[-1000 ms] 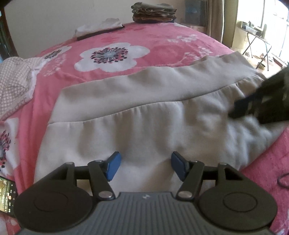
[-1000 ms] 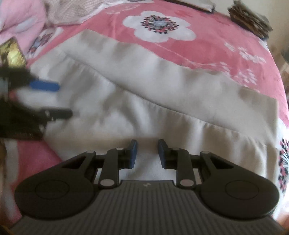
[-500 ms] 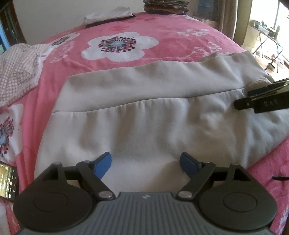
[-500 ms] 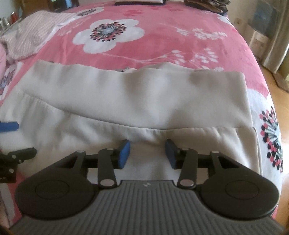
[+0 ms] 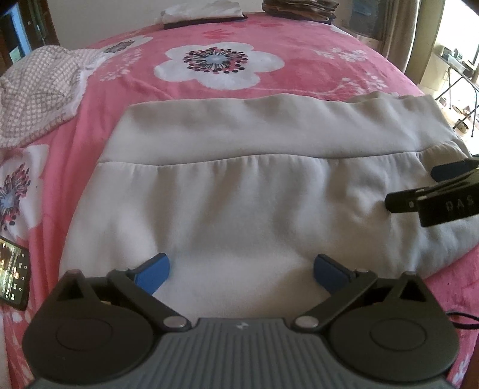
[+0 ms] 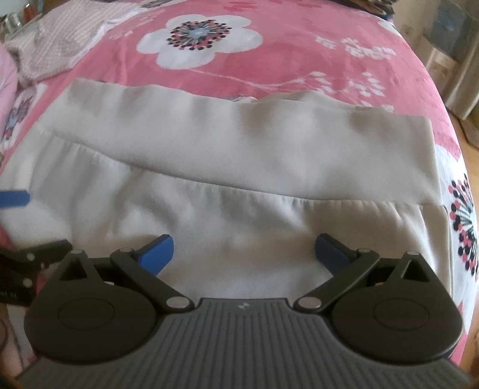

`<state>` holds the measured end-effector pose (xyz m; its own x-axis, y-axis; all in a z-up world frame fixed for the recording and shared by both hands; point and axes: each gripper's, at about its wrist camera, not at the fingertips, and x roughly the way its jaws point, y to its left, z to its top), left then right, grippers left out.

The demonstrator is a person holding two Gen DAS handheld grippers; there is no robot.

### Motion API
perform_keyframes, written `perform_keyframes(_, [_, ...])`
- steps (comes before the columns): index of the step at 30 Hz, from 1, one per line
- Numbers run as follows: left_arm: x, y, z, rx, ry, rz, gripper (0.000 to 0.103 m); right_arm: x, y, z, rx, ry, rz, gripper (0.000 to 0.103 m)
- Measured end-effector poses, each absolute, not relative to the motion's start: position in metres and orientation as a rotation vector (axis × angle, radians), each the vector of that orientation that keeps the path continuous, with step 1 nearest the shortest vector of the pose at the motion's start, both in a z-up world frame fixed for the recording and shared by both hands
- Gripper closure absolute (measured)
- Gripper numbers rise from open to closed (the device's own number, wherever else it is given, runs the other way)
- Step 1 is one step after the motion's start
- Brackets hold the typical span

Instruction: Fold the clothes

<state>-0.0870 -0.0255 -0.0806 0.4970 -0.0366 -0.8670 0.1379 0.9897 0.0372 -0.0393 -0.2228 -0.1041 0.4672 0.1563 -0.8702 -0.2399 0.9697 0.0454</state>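
Change since a second ago: both pairs of jaws have spread from narrow to wide and are opening now; the right gripper's view has swung square to the garment.

Item: beige sweatshirt (image 5: 254, 209), folded, ribbed hem band (image 5: 269, 131) farthest from the cameras, lying flat on the pink floral bedspread (image 5: 269, 80). Judged just released, laid down to settle the fold.

Left gripper (image 5: 241, 270): jaws apart, nothing clamped; fabric directly beneath and ahead.

Right gripper (image 6: 244, 252): likewise spread, empty, over the garment's near edge.

Nearby: checked cloth (image 5: 36, 92), phone (image 5: 12, 275), folded stack (image 5: 299, 7).
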Motion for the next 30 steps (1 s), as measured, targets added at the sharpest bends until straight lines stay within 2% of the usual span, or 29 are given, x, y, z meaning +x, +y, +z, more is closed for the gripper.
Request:
perform_keyframes(13, [-0.086, -0.026, -0.079, 0.093, 1.060, -0.092, 0.000, -0.029, -0.238, -0.106, 0.081, 1.066, 0.201, 0.001])
perform_keyframes(21, [-0.073, -0.011, -0.058, 0.013, 1.031, -0.076, 0.000, -0.031, -0.235, -0.109, 0.034, 1.049, 0.223, 0.001])
perform_keyframes(27, [-0.055, -0.011, -0.072, 0.073, 1.080, 0.008, 0.000, -0.031, -0.240, -0.101, 0.023, 1.040, 0.252, 0.001])
perform_keyframes(30, [-0.057, -0.020, -0.077, 0.135, 1.087, 0.019, 0.000, -0.037, -0.244, -0.083, -0.004, 0.955, 0.201, 0.002])
